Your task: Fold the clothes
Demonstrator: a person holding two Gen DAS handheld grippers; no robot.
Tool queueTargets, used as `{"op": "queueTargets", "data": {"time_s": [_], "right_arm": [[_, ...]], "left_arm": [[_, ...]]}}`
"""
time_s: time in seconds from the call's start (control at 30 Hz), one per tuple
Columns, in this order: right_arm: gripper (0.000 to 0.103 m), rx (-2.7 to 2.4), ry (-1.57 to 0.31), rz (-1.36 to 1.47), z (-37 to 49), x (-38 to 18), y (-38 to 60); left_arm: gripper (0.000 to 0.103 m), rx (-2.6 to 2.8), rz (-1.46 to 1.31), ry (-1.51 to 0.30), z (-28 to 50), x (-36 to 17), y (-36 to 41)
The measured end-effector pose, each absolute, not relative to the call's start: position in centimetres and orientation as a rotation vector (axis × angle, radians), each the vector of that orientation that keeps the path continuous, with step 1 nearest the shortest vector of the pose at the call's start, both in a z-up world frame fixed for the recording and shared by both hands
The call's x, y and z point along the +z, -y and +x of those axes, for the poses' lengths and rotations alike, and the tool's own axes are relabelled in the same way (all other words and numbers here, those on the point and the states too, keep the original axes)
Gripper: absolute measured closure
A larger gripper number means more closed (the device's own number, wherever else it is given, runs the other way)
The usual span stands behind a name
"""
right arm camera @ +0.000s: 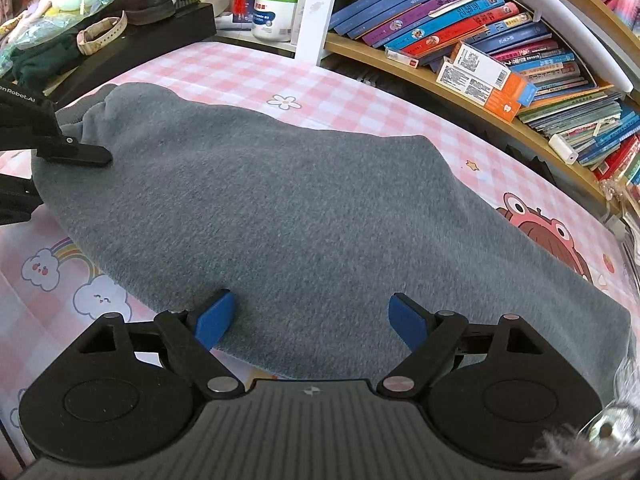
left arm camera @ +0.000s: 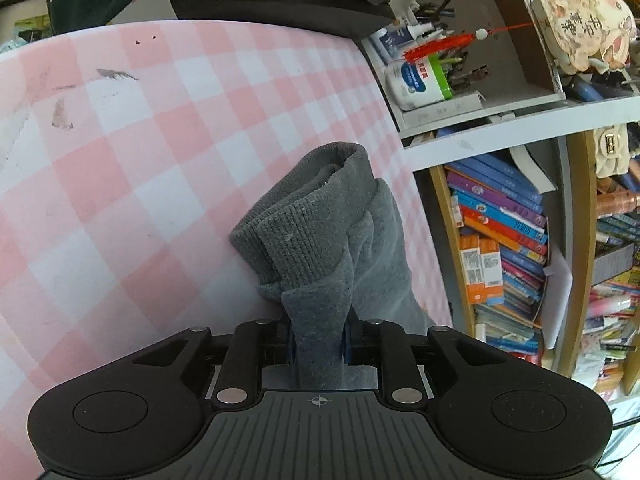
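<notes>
A grey fleece garment [right arm camera: 288, 208] lies spread across the pink checked table cover [right arm camera: 256, 76]. Its ribbed cuff end [left arm camera: 304, 232] is bunched up in the left wrist view, and my left gripper [left arm camera: 319, 346] is shut on the fabric just below that cuff. The same left gripper [right arm camera: 60, 148] shows at the far left of the right wrist view, on the garment's cuff end. My right gripper [right arm camera: 308, 320] is open, its blue pads [right arm camera: 214, 320] hovering over the garment's near edge with only flat cloth between them.
A bookshelf [right arm camera: 500, 60] packed with books curves along the table's right and far side. A black box [right arm camera: 160, 28] with a shoe, a watch and dark cloth on it stands at the back left. A pen pot [right arm camera: 276, 12] stands behind the table.
</notes>
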State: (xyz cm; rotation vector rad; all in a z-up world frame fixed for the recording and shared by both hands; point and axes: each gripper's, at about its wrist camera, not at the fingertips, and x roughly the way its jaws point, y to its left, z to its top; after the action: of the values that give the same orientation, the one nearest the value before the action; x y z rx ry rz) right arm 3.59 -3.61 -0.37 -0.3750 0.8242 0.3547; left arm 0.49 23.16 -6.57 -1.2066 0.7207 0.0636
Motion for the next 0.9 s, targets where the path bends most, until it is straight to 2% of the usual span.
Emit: {"op": "queueTargets", "data": {"time_s": [0.13, 0.27, 0.57, 0.9], "right_arm": [[0.019, 0.38, -0.824, -0.368, 3.8, -0.4, 3.9], [0.019, 0.416, -0.825, -0.362, 4.1, -0.4, 4.3], [0.017, 0.527, -0.807, -0.351, 4.9, -0.1, 5.5], [0.017, 0.475, -0.709, -0.016, 6.2, 3.7, 14.4]], "left_arm": [[0.088, 0.063, -1.168, -0.712, 0.5, -6.0, -22.9], [0.09, 0.019, -1.031, -0.648, 0.6, -3.2, -21.4], [0.09, -0.084, -0.479, -0.552, 0.9, 4.8, -13.8], [0.09, -0.089, -0.079, -0.548, 1.2, 7.8, -6.5]]}}
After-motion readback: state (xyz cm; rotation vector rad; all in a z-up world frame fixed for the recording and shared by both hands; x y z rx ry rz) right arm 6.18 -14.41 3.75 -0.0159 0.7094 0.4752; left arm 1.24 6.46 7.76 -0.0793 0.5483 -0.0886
